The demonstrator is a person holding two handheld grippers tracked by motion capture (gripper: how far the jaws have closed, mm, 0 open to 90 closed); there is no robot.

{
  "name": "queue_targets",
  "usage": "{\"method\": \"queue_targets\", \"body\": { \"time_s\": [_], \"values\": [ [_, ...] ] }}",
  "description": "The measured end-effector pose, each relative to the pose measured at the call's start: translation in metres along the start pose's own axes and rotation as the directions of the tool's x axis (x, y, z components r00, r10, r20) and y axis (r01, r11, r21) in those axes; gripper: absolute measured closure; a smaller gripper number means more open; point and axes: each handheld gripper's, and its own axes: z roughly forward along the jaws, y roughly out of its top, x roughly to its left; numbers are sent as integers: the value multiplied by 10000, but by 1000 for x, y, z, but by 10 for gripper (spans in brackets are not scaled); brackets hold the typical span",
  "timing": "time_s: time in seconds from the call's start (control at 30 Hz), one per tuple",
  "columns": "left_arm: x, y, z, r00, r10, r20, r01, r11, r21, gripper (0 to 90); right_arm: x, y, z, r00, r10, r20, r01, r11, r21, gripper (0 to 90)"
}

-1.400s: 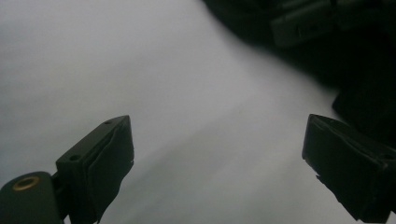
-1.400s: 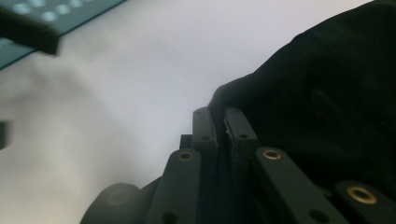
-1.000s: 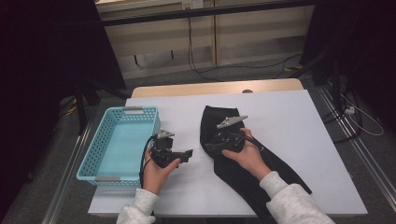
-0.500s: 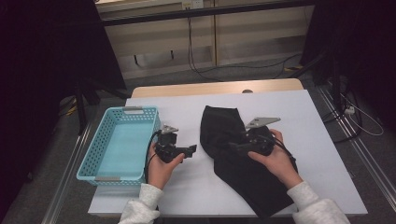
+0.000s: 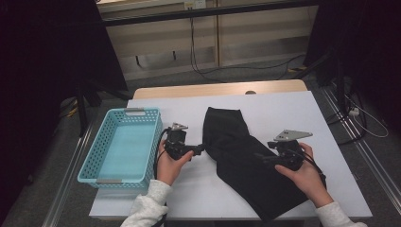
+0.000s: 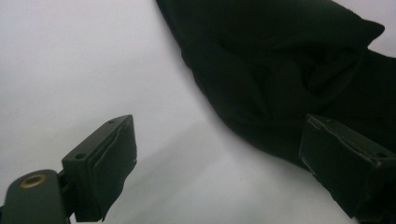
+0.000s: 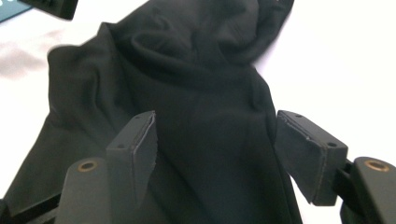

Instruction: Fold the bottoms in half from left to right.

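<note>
A black cloth [image 5: 246, 161] lies crumpled in a long strip on the white table [image 5: 283, 109], running from the middle toward the front right. My left gripper [image 5: 199, 150] sits just left of the cloth's edge, pointing at it. In the left gripper view its jaws stand open [image 6: 219, 172] over bare table, with the cloth [image 6: 280, 70] beyond and behind the right jaw. My right gripper [image 5: 261, 158] hovers over the cloth's lower half, pointing left. In the right gripper view it is open [image 7: 219, 149], and the cloth [image 7: 205, 93] spreads beneath and between the jaws.
A teal mesh basket [image 5: 97, 156] stands at the table's left side, close beside the left hand. The table's right edge and front edge lie near the right hand. A wooden strip [image 5: 217, 89] borders the far side, with cables on the floor behind.
My right gripper has slid right and toward the person along the cloth. The left gripper has edged slightly right, toward the cloth's edge. Both stay open.
</note>
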Motion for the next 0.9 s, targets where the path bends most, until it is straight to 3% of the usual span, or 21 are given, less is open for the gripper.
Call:
{"method": "queue_targets", "body": {
  "time_s": [0.5, 0.7, 0.77, 0.9],
  "values": [
    [6, 16, 38, 9999, 6, -129, -1, 9993, 380, 153, -10, -21, -22, 9980, 297, 556, -295, 9996, -48, 291],
    [13, 21, 55, 9996, -259, -57, 262, 9982, 533, 185, -14, -28, -29, 9961, 457, 761, -454, 9990, -52, 289],
    [13, 24, 58, 9998, -211, -34, 212, 9982, 556, 193, -15, -30, -31, 9952, 518, 832, -516, 9987, -51, 288],
    [5, 28, 64, 9990, 449, -63, -444, 9969, 650, 273, -17, -34, -32, 9943, 555, 909, -560, 9984, 23, 288]
  ]
}}
